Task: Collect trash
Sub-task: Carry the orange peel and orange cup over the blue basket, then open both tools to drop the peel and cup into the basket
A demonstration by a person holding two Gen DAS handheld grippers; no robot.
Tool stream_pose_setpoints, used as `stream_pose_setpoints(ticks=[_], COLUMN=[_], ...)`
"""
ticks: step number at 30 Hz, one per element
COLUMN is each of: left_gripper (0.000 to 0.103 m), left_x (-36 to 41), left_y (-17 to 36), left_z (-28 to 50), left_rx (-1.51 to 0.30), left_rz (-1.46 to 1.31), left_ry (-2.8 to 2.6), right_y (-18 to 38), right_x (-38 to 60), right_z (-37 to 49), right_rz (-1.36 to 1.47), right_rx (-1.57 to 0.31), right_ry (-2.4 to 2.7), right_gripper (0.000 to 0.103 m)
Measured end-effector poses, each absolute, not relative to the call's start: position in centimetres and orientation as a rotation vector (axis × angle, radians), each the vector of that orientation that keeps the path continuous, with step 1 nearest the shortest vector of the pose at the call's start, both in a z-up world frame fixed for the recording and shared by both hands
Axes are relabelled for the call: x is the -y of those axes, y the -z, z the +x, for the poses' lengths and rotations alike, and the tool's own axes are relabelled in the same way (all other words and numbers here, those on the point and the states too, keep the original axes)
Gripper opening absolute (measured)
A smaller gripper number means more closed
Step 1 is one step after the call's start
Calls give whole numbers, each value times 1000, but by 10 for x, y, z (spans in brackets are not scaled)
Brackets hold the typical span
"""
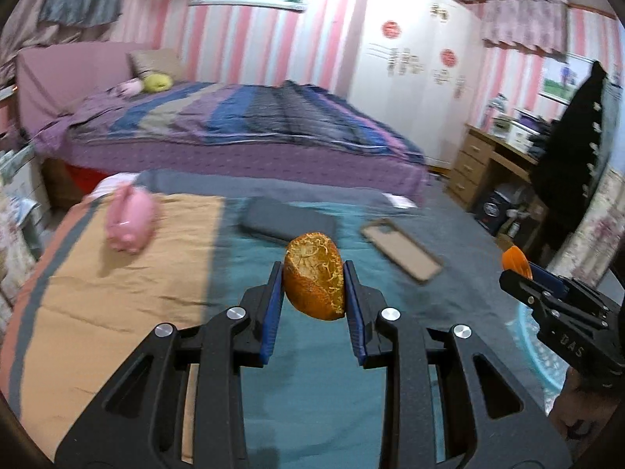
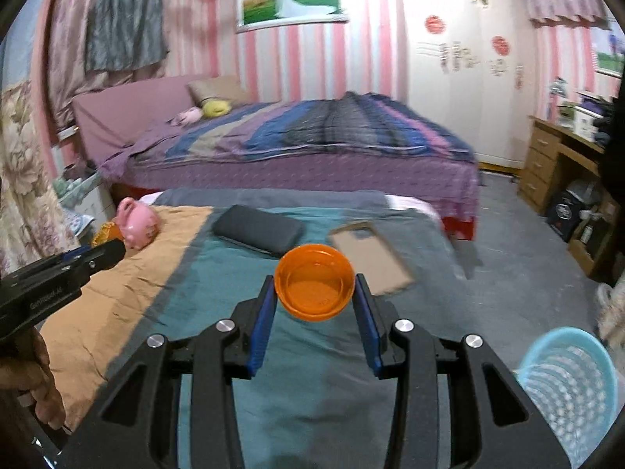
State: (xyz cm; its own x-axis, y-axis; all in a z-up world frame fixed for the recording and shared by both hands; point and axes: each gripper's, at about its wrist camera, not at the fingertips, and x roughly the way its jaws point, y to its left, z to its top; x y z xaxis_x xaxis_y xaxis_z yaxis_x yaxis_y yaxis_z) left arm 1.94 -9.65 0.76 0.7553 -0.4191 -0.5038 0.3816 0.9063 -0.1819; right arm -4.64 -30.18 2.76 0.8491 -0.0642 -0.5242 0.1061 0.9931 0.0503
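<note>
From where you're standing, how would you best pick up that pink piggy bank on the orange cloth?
Grip the pink piggy bank across its rounded body, coming down from above with one finger on each flank. It stands on the orange cloth with clear space on all sides; the snout and ears look too small and curved to hold securely.

My left camera looks forward along its own tongs, tilted down over the near bed, close above it. My right camera sits just beside it, facing the same way. Both share the far striped bed mid-frame and the white wardrobe at upper right.
</note>
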Motion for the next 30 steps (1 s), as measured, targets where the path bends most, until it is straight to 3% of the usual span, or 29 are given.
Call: stream_pose_setpoints(ticks=[14, 25, 27, 28, 29, 30], left_gripper=[29, 30, 36, 41, 56, 70], left_x=[248, 388, 406, 410, 413, 417], left_y=[-27, -24, -18, -15, -13, -12], left_z=[-22, -69, -74, -76, -77, -80], left_rx=[-574, -622, -652, -658, -657, -653], left_rz=[18, 102, 103, 104, 102, 102], left_ry=[677, 891, 939, 945, 944, 944], right_y=[-68, -62, -59, -58, -57, -56], right_x=[459, 558, 566, 568, 572, 573], right_z=[-146, -201, -202, -202, -205, -205], right_rz=[138, 331, 332, 329, 337, 349], right_rx=[-471, -445, -455, -453, -444, -435], right_ry=[449, 542, 567, 576, 593, 598], right_gripper=[40, 40, 42, 47, 57, 60])
